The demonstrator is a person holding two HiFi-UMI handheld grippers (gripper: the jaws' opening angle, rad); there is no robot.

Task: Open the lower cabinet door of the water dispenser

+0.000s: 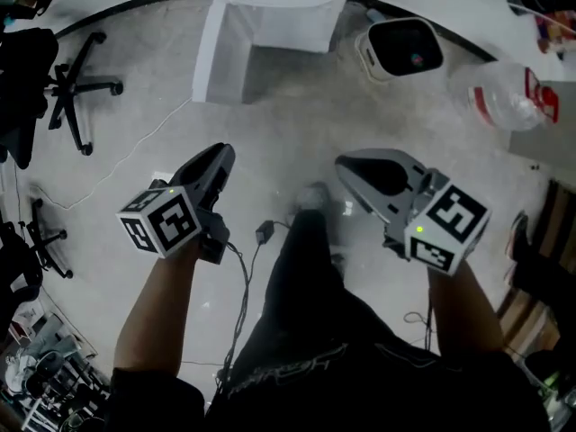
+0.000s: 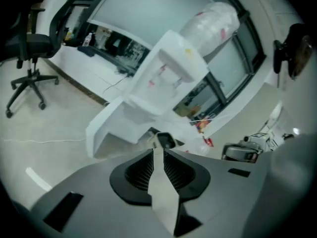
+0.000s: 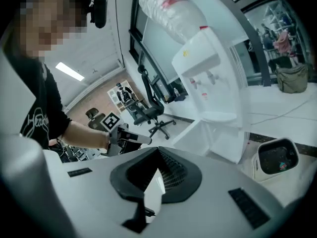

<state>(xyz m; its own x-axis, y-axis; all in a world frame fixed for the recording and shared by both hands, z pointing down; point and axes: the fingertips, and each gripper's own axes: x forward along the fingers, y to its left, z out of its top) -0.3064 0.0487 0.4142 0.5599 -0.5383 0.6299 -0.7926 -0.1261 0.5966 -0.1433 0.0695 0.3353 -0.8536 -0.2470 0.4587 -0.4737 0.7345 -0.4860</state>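
**Head view: dispenser's lower door stands open, both grippers held clear of it**

Head view looks steeply down on a pale floor (image 1: 297, 124). The tall white water dispenser (image 1: 279, 7) stands at the top of the frame. Its lower cabinet door (image 1: 211, 57) is swung out to the side, so the shaded cabinet interior shows beside it.

The left gripper (image 1: 220, 156) and the right gripper (image 1: 346, 165) are held side by side above the floor. Both are well apart from the dispenser and touch nothing.

In the left gripper view, the left gripper (image 2: 156, 148) has its jaws narrow, with a thin wedge of gap and nothing in it. Beyond them the white water dispenser (image 2: 168, 68) appears tilted, with its lower cabinet door (image 2: 105, 127) open. A large clear water bottle (image 2: 210, 21) sits on top.

In the right gripper view, the right gripper (image 3: 157, 156) also shows a narrow, empty gap. Ahead, the lower cabinet door (image 3: 194, 133) hangs open on the white water dispenser (image 3: 213, 78).

A white rounded bin with a dark inside (image 1: 400, 48) sits just beside the dispenser. A black office chair (image 1: 76, 88) stands off to the left, and a black cable (image 1: 243, 268) trails on the floor near the person's legs.
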